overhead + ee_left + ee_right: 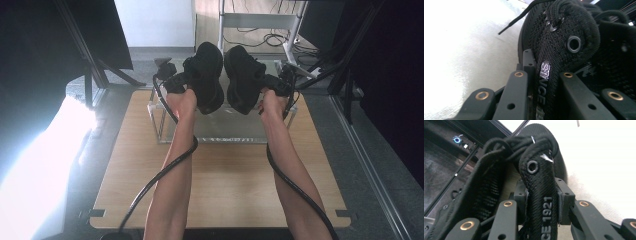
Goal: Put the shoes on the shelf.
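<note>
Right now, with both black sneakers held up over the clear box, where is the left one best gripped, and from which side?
Grip the left black sneaker at the collar edge beside the top eyelet, coming from the open mouth: that knit wall is thin enough to pinch, whereas the sole is bulky. The left gripper already clamps there.

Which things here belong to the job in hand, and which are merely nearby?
In the job:
left shoe
right shoe
left gripper, shut on its shoe's collar
right gripper, likewise
clear rack below

Nearby:
wooden table
floor cables
</note>
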Demonstrator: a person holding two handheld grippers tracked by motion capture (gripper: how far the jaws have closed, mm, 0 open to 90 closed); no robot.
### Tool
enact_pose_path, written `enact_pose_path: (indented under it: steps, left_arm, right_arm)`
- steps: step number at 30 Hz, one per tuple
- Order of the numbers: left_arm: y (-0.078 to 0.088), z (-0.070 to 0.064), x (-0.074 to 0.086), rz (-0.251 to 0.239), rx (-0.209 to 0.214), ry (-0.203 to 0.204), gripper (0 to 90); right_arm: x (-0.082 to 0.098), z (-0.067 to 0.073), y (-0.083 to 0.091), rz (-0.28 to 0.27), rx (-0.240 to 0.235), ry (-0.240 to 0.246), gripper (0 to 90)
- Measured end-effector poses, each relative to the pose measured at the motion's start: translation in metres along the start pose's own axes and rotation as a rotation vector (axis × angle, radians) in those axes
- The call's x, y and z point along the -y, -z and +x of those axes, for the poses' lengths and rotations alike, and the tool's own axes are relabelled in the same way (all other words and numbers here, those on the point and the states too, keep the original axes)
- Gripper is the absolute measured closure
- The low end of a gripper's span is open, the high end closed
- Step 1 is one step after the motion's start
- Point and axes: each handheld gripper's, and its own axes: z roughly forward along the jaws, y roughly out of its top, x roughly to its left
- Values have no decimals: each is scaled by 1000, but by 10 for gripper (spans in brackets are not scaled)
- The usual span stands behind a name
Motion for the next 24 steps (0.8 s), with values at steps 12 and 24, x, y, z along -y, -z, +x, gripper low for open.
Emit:
enact_pose_path:
  steps: [12, 24]
  left_arm:
    - [2, -4, -2, -6, -5, -58, 768]
    - [9, -4, -8, -28, 1, -59, 883]
  right_arm:
    - [1, 27, -2, -2, -87, 63, 789]
    - [6, 1, -5, -5, -194, -68, 603]
